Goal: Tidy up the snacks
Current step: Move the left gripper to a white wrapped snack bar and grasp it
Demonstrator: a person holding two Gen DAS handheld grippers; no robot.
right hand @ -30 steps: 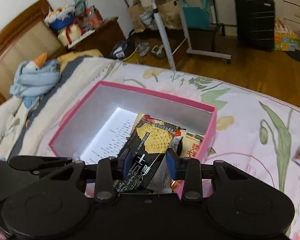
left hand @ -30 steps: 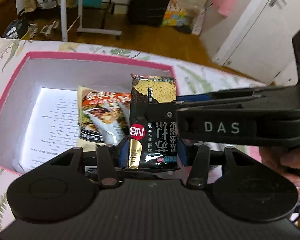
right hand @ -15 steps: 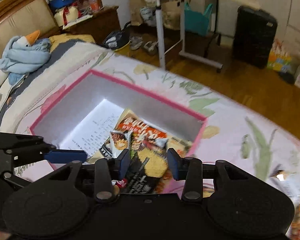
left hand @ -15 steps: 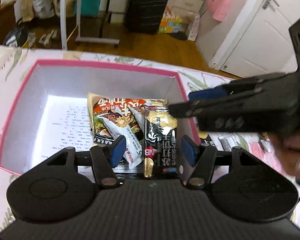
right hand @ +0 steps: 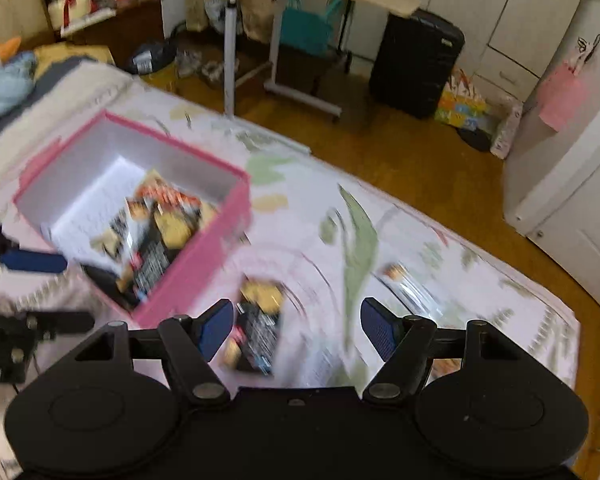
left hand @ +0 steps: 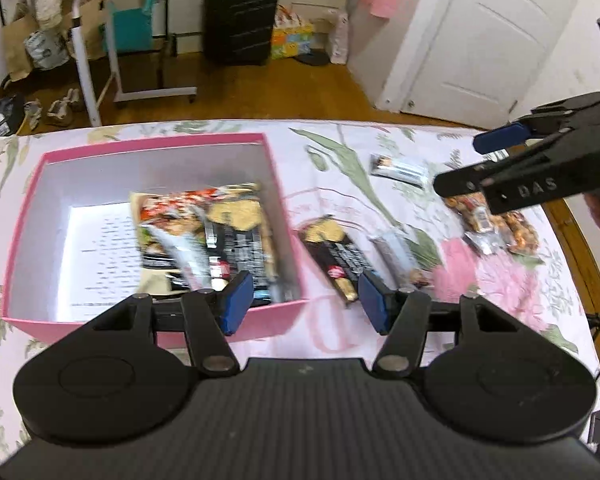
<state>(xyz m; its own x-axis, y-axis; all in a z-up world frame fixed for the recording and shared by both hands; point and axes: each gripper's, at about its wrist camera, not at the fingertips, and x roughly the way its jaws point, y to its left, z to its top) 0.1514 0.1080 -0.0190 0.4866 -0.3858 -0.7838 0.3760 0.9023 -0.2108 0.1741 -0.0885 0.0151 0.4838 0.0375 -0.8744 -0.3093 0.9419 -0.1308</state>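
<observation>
A pink box [left hand: 288,216] [right hand: 204,272] sits on the flowered bedspread and holds a black cracker packet [left hand: 240,240] beside a red noodle packet [left hand: 168,216]. A second black cracker packet [left hand: 334,256] [right hand: 258,328] lies on the bedspread just right of the box. My left gripper [left hand: 306,300] is open and empty above the box's near right corner. My right gripper [right hand: 296,330] is open and empty above the loose black packet; it shows in the left wrist view [left hand: 484,160] at the right. More packets lie to the right: a silver-black one [left hand: 400,168] and an orange-brown one [left hand: 496,220].
The bed's wooden edge [left hand: 580,264] runs along the right. Beyond the bed are a wooden floor, a rolling side table [left hand: 112,36], a black suitcase [left hand: 240,16] and a white door [left hand: 488,36]. A blue plush toy [right hand: 0,76] lies at the bed's head.
The black cracker packet held by both grippers was let go into the box. Both grippers opened wide, pulled back and swung right toward the loose packets on the bedspread.
</observation>
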